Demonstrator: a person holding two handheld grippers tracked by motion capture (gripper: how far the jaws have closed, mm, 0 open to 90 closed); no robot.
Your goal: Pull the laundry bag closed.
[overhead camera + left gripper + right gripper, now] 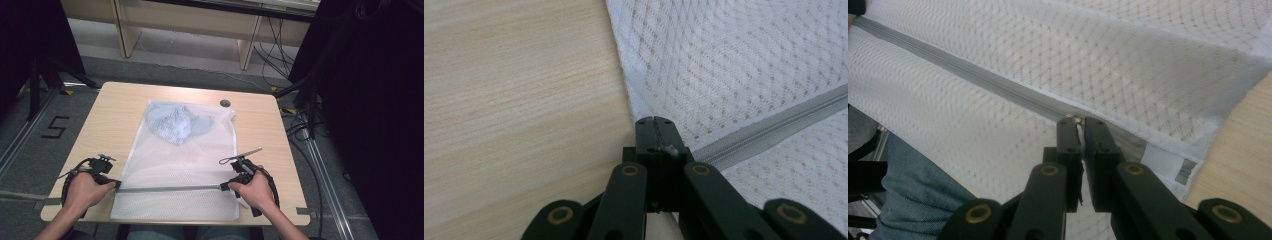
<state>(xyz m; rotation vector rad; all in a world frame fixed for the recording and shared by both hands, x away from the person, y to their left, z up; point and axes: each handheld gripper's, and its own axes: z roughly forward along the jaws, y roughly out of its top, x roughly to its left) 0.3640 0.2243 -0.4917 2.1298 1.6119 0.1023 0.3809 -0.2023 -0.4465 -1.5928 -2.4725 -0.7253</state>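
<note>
A white mesh laundry bag (185, 165) lies flat on the wooden table (115, 110) with a light blue garment (175, 122) bunched inside its far end. A grey zipper (170, 189) runs across the bag's near end. My left gripper (116, 184) is at the zipper's left end, its jaws pressed together on the bag's edge (669, 148) beside the zipper (774, 131). My right gripper (223, 186) is at the zipper's right end. Its jaws (1077, 120) are shut on the small metal zipper pull (1076, 118), on the zipper line (973, 75).
A small dark round disc (225, 103) sits on the table past the bag's far right corner. A white label tab (1173, 167) is sewn at the bag's corner near the table edge (1243, 150). The person's jeans (913, 190) show below the table front.
</note>
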